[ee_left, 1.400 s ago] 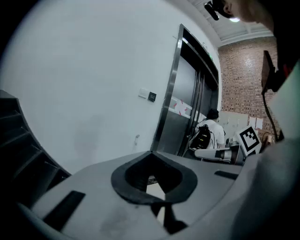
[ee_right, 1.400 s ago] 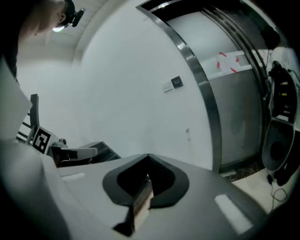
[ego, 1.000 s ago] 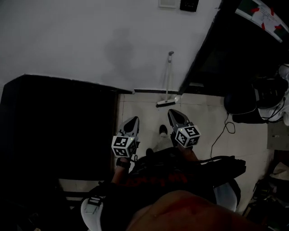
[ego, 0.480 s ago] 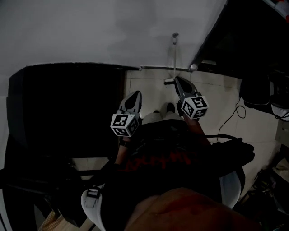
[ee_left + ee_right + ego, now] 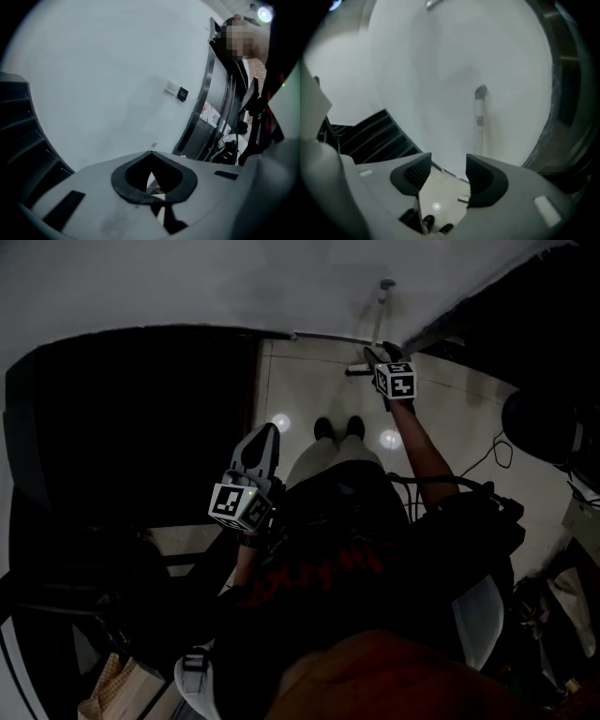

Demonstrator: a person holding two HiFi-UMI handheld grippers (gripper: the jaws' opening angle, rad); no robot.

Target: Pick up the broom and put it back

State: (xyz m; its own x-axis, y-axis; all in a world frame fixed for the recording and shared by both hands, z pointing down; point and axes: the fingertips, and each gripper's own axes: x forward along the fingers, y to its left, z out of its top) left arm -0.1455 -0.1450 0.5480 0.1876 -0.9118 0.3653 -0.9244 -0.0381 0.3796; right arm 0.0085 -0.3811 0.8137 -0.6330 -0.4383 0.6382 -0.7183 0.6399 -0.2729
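Jaws opening, right gripper; one broom

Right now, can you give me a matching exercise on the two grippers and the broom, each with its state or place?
Things:
1 left gripper
2 right gripper
3 broom

States or places:
A upright against the white wall
B jaws together
C jaws apart, nothing between

Pairs: 1-B, 2-C, 3-A. The right gripper's jaws are opening.

No lettering is readable (red print on the shirt blurs).
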